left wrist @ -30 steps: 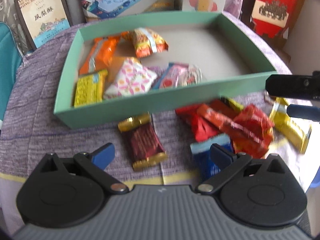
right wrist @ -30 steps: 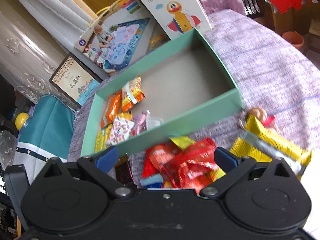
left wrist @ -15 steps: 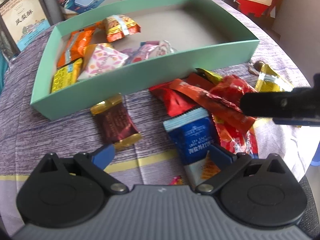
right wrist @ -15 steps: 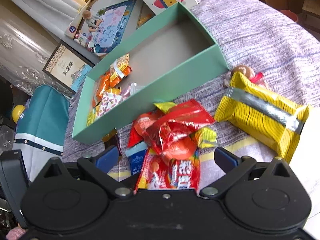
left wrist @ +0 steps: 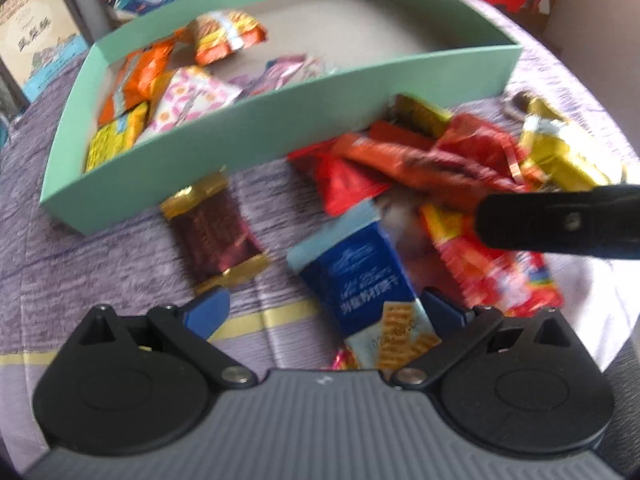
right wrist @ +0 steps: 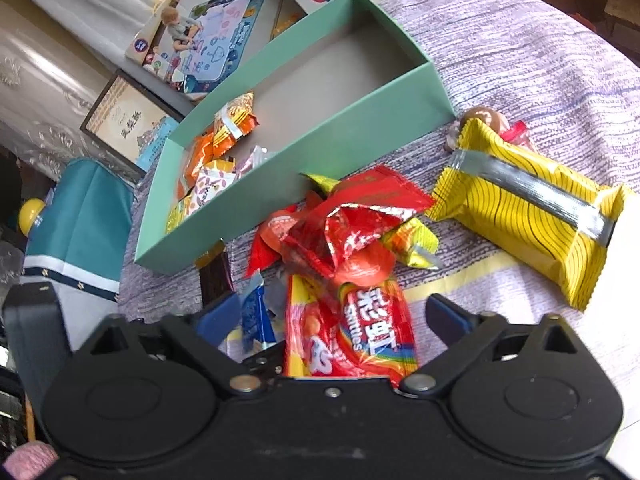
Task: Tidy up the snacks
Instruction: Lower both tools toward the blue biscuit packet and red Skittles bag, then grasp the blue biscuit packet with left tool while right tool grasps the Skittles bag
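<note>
A green box (left wrist: 280, 128) (right wrist: 320, 152) holds several snack packets at its left end. In front of it lies a pile of loose snacks: a blue biscuit packet (left wrist: 364, 280), a dark brown and gold packet (left wrist: 214, 232), red wrappers (left wrist: 420, 160) (right wrist: 352, 216), a red Skittles bag (right wrist: 352, 332) and a yellow packet (right wrist: 528, 204). My left gripper (left wrist: 324, 312) is open, low over the blue packet. My right gripper (right wrist: 332, 320) is open, with the Skittles bag between its fingers. Its black finger (left wrist: 560, 220) shows in the left wrist view.
The purple cloth (right wrist: 520, 48) covers a round table. Books and toy boxes (right wrist: 200, 40) stand behind the green box. A teal chair back (right wrist: 76, 224) is at the left. A small brown candy (right wrist: 480, 116) lies by the yellow packet.
Both grippers have moved down and closer to the snack pile. The blue packet now lies between the left fingers and the Skittles bag between the right fingers.
</note>
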